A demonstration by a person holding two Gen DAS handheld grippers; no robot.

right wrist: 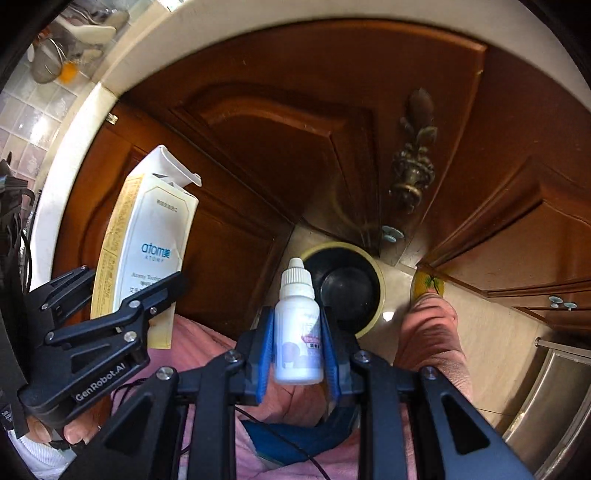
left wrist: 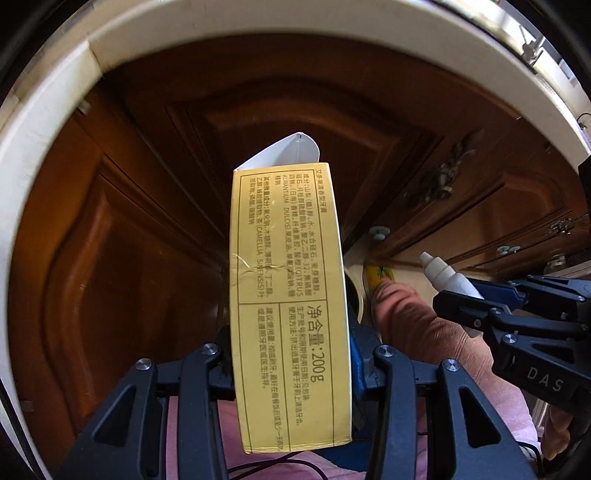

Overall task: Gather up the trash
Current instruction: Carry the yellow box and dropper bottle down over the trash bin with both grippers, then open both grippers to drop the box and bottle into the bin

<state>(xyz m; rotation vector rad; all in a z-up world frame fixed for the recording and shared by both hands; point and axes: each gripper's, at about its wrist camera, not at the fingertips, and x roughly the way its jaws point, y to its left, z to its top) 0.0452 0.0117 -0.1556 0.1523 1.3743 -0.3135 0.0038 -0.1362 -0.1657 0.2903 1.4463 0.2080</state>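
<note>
My left gripper (left wrist: 291, 354) is shut on a tall yellow toothpaste box (left wrist: 288, 277), its white flap open at the far end. The right wrist view shows that box's white face (right wrist: 147, 240) in the left gripper (right wrist: 131, 275) at the left. A small white dropper bottle (right wrist: 298, 332) stands cap forward, with my right gripper (right wrist: 297, 317) shut on it between blue pads. Both grippers point steeply down at the floor. Just beyond the bottle stands a round bin (right wrist: 381, 295) with a cream rim and a black liner. In the left wrist view, the right gripper (left wrist: 480, 293) and bottle (left wrist: 443, 273) are at the right.
Brown wooden cabinet doors (right wrist: 277, 147) with a brass handle (right wrist: 413, 173) stand around the bin, under a cream countertop edge (right wrist: 221, 26). A person's leg in pink trousers (right wrist: 432, 339) and a yellow slipper (right wrist: 428, 284) are right of the bin. A steel surface (right wrist: 554, 406) lies at lower right.
</note>
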